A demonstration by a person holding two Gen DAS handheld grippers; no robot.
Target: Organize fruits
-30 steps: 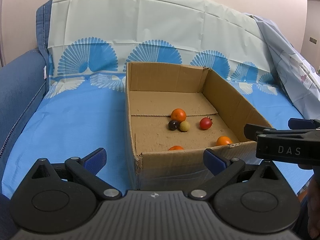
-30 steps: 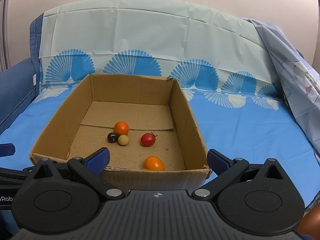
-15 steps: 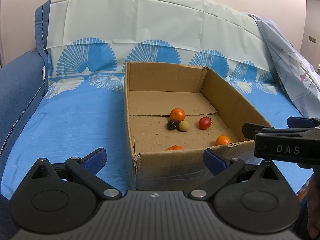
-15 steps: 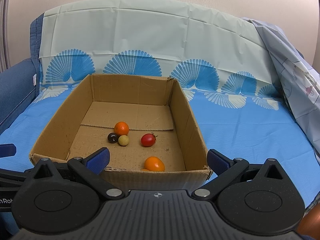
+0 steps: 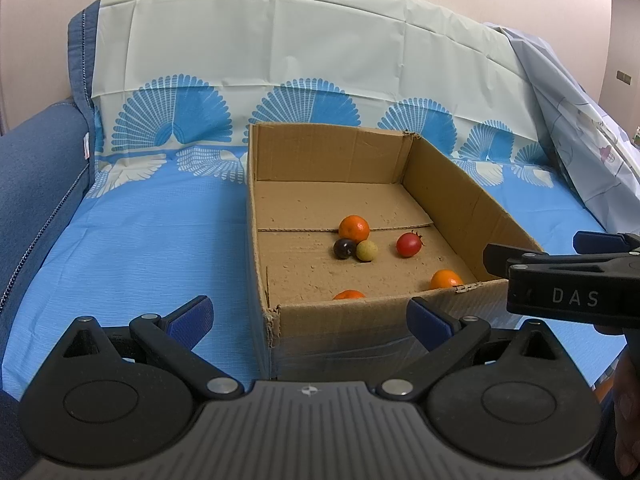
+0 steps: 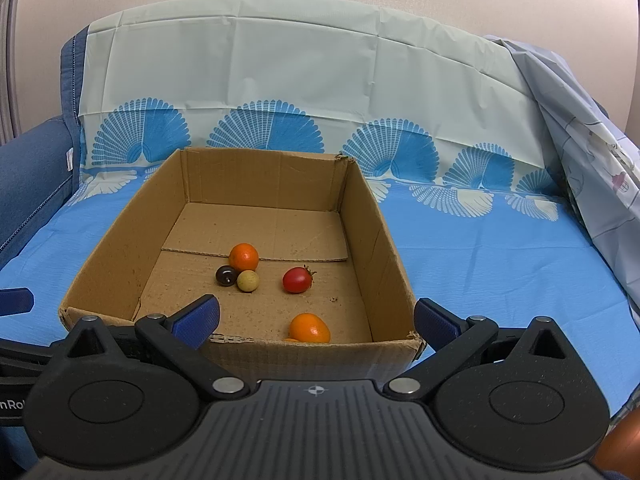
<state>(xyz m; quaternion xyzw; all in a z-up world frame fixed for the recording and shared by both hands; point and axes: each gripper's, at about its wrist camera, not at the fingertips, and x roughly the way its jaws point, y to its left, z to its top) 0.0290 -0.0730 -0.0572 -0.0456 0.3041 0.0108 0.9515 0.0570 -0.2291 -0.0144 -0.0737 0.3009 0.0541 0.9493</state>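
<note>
An open cardboard box (image 5: 472, 200) (image 6: 120, 236) sits on a blue sheet. Inside lie an orange (image 5: 353, 227) (image 6: 243, 257), a dark plum (image 5: 344, 248) (image 6: 225, 275), a pale yellow fruit (image 5: 367, 250) (image 6: 247, 281), a red tomato (image 5: 409, 244) (image 6: 297, 279) and two more oranges near the front wall (image 5: 446, 279) (image 5: 349, 295) (image 6: 309, 328). My left gripper (image 5: 310, 314) is open in front of the box's near wall, empty. My right gripper (image 6: 316, 314) is open at the near wall too, empty. Its side (image 5: 560, 280) shows at the right of the left wrist view.
The blue sheet (image 5: 160, 240) (image 6: 500, 248) with a fan pattern covers a sofa seat and back. A blue sofa arm (image 5: 32, 168) rises at the left. A pale draped cloth (image 6: 580, 140) hangs at the right. Open sheet lies on both sides of the box.
The left gripper has drifted slightly, so the box sits a little left in its view. The right view is nearly the same. Both grippers stay open.
</note>
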